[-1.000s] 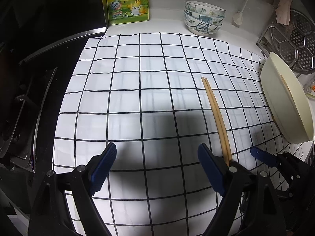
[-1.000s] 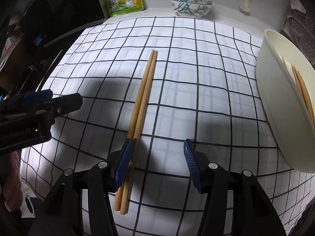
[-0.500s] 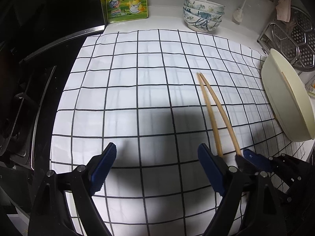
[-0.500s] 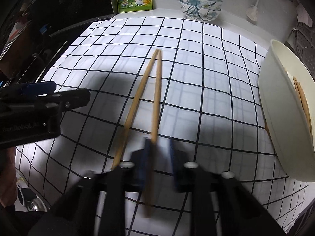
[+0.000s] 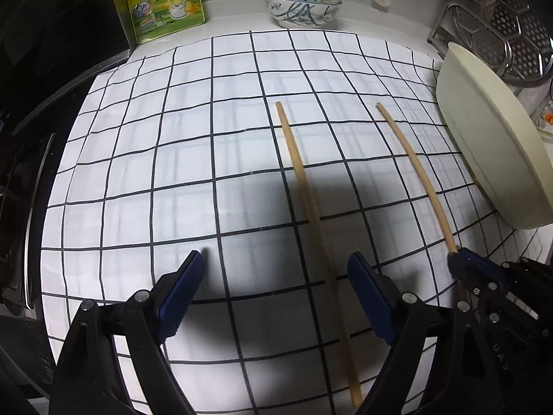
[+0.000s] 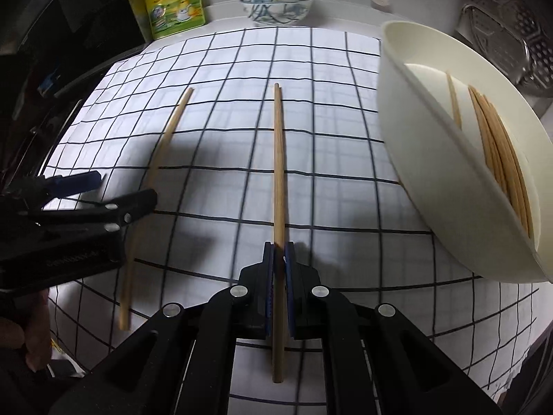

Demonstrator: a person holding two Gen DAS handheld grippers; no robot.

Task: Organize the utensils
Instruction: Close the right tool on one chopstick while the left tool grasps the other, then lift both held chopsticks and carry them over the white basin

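light: bright centre, dark edges | shadows: soft on checked cloth (image 5: 179,159) | fisheye bending | slight blur

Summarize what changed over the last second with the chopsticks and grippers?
The right gripper closed on one chopstick and carried it toward the cream bowl, splitting the pair. The other chopstick stayed on the checked cloth. The left gripper stayed open and empty; the stacked bowls and seasoning bag are unmoved.

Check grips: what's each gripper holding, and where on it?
Right gripper is shut on one chopstick, pinched near its lower end. Left gripper is open, holding nothing; the other chopstick lies on the cloth.
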